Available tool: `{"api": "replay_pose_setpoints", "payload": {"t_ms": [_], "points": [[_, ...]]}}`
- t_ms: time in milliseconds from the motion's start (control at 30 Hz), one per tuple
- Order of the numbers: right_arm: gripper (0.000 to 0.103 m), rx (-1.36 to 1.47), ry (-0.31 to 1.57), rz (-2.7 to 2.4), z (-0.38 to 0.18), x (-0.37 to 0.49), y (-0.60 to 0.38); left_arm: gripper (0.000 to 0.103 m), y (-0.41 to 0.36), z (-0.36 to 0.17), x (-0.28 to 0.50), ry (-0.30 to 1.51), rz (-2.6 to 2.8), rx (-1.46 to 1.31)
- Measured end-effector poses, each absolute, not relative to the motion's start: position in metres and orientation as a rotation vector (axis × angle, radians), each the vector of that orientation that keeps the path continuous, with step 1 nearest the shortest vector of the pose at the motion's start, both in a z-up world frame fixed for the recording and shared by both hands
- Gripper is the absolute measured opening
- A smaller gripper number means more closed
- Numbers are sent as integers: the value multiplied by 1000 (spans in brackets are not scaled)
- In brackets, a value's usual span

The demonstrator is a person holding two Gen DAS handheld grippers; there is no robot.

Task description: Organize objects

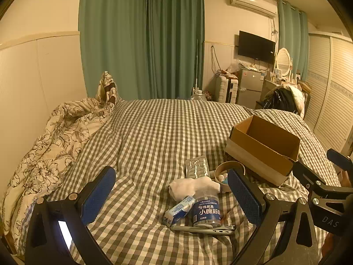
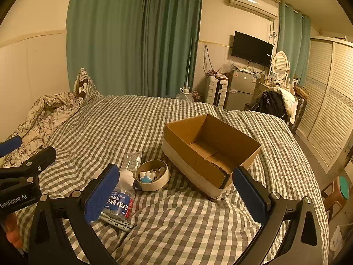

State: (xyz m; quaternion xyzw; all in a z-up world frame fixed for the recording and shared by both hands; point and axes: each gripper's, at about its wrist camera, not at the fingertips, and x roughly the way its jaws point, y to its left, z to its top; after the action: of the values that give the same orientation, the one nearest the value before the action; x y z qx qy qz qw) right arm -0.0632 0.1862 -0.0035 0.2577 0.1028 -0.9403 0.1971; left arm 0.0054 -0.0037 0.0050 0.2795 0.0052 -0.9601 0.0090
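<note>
An open, empty cardboard box [image 2: 211, 152] sits on the checked bed [image 2: 176, 220], also in the left wrist view [image 1: 262, 148]. Left of it lies a pile: a clear jar with a blue label [image 1: 206, 209], a white sock [image 1: 194, 186], a small blue-white packet [image 1: 178, 209], a clear blister pack [image 1: 196, 167], a tape roll holding small items [image 2: 152, 174] and a flat grey strip [image 1: 203, 229]. My left gripper [image 1: 172, 196] is open above the pile. My right gripper [image 2: 176, 194] is open, between pile and box.
A crumpled floral quilt [image 1: 55, 145] lies along the bed's left side by the wall. Beyond the bed stand green curtains [image 1: 143, 39], a suitcase, a small fridge [image 1: 249, 88] and a chair with clothes. Louvred wardrobe doors [image 2: 328, 101] line the right.
</note>
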Motion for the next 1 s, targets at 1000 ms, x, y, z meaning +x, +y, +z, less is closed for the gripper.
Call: {"api": "replay_pose_setpoints", "payload": {"t_ms": [1000], "points": [[103, 749, 313, -2607, -10, -63, 179, 103, -8, -5, 2, 29, -2862, 883]]}}
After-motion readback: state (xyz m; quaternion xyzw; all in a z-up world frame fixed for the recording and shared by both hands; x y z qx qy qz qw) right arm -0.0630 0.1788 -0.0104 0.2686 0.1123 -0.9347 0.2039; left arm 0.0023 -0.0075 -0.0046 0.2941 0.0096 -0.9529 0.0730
